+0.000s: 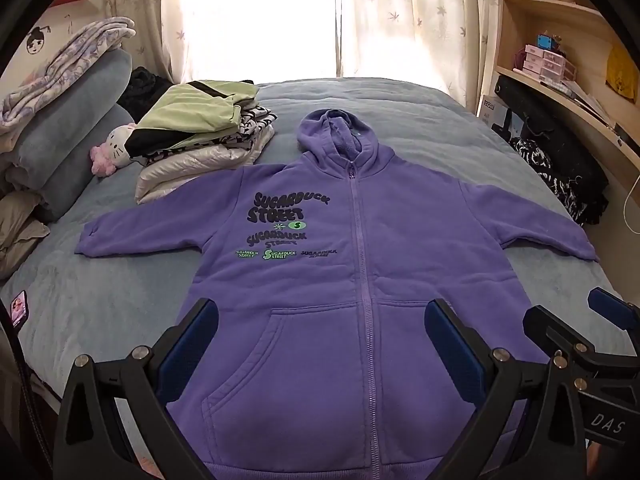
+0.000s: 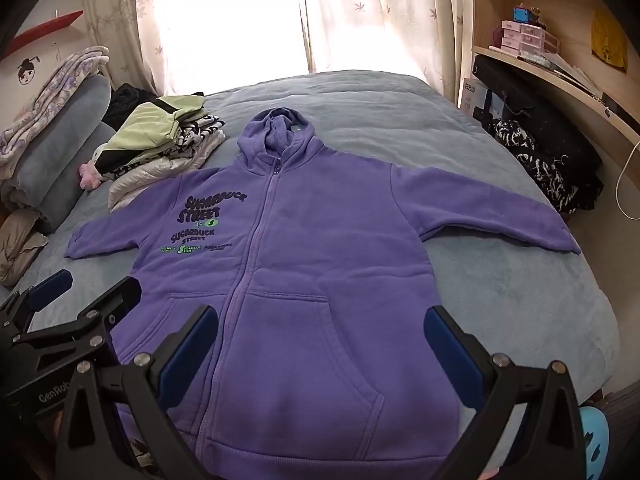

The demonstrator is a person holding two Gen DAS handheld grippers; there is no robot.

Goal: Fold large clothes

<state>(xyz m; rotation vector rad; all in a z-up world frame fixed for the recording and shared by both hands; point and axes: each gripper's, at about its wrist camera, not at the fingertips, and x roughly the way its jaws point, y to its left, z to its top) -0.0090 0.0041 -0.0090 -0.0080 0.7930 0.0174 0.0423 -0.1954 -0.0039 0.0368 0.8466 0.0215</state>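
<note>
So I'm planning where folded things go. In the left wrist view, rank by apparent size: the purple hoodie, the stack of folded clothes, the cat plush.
1. Purple hoodie, by far the largest, though it also lies nearest the camera.
2. Stack of folded clothes, mid-sized.
3. Cat plush, smallest; the stack partly hides it.

the bed (image 1: 420, 112), under a grey-blue plush cover, carries everything. flat across its middle lies the purple hoodie (image 1: 344, 264), zipped, front up, sleeves spread wide, hood toward the window. just beside its left sleeve sits a stack of folded clothes (image 1: 200, 136), a pale green piece on top. rolled grey bedding (image 1: 72, 128) piles along the left edge, dark patterned clothes (image 1: 560, 176) along the right.
</note>
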